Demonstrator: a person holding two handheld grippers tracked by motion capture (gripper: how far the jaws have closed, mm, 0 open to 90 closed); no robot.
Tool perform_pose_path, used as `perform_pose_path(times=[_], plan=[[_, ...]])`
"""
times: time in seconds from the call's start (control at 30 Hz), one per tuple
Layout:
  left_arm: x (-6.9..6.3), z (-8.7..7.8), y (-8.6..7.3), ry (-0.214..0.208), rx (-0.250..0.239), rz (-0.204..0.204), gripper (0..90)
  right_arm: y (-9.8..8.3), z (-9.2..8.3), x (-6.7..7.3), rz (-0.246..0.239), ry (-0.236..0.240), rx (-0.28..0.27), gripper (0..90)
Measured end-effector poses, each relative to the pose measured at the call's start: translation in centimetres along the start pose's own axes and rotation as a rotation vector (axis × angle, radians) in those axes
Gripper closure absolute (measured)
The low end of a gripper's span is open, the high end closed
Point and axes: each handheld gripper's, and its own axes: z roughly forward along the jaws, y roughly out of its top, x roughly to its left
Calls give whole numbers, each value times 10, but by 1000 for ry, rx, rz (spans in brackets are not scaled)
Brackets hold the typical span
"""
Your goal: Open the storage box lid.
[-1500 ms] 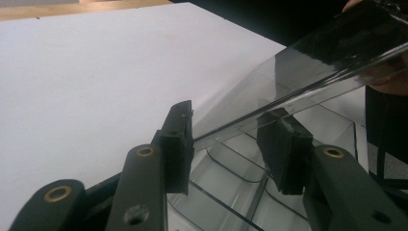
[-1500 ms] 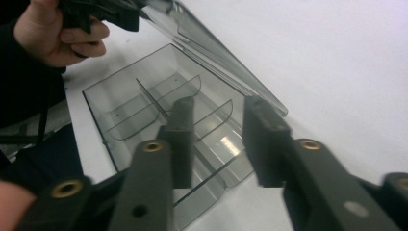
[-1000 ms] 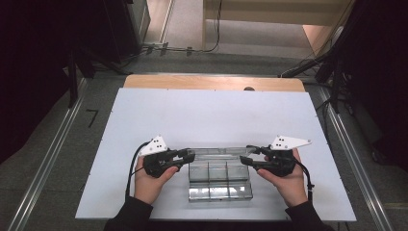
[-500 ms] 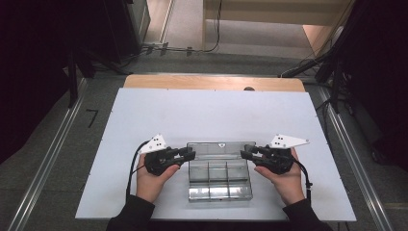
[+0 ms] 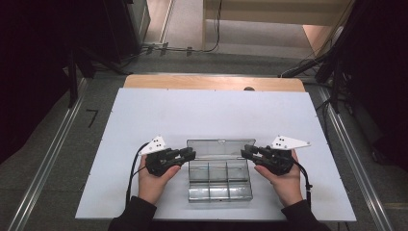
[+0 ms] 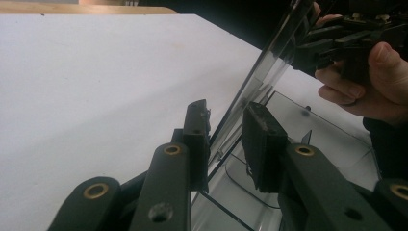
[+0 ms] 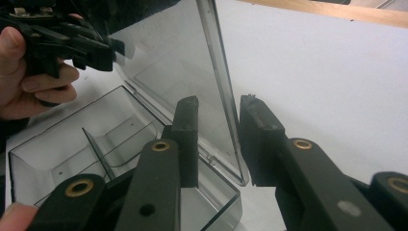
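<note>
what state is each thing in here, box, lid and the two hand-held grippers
clear plastic box: open, flat on the white table, compartments look empty
lid: raised, standing nearly upright on its hinge
left hand-held gripper: jaws astride the lid's left edge, a gap shows at one pad, not clearly clamped
right hand-held gripper: jaws just been closing, astride the lid's right edge, gaps on both sides

I can't tell if my 2 black claws touch the clear plastic box's raised lid (image 7: 192, 67).
</note>
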Motion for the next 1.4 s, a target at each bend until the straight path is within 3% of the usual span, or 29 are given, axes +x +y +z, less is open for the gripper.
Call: perform_pose_path(times=[0.67, 1.1, 1.4], plan=[[-2, 4, -1, -10, 1, -70, 766, -2, -2, -4, 54, -5, 9, 711], [3, 10, -2, 17, 10, -112, 794, -4, 5, -8, 81, -53, 20, 719], [11, 14, -4, 5, 17, -174, 789, -8, 12, -11, 160, -57, 49, 697]])
